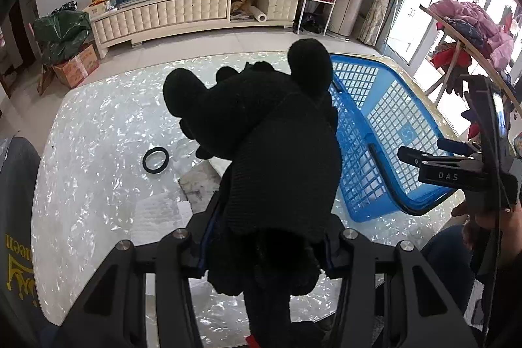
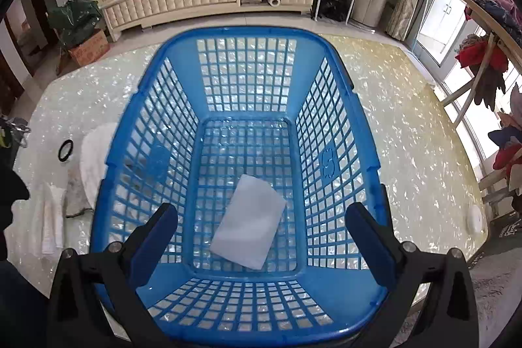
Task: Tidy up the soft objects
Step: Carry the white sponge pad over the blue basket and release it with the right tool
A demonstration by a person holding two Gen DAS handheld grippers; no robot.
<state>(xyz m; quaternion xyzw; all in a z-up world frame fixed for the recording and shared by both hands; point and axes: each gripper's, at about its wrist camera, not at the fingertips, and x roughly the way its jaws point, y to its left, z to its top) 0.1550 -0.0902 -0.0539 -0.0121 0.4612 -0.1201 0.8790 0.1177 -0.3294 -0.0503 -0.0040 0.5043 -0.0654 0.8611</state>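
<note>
One white soft pad (image 2: 248, 224) already lies in the blue basket (image 2: 182, 38). White cloths (image 2: 94, 158) wait on the table (image 2: 407, 119) beside it. The left hand-held gripper (image 1: 266, 253) pinches a black glove (image 1: 261, 132), lifted just beside the basket. The right hand-held gripper (image 2: 261, 234) is spread wide over the basket, holding nothing.

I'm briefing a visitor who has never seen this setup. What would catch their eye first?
First the black plush toy, clamped in the left tool and filling the left wrist view above the table. Then the blue basket under the open right tool, with one white cloth on its floor.
</note>
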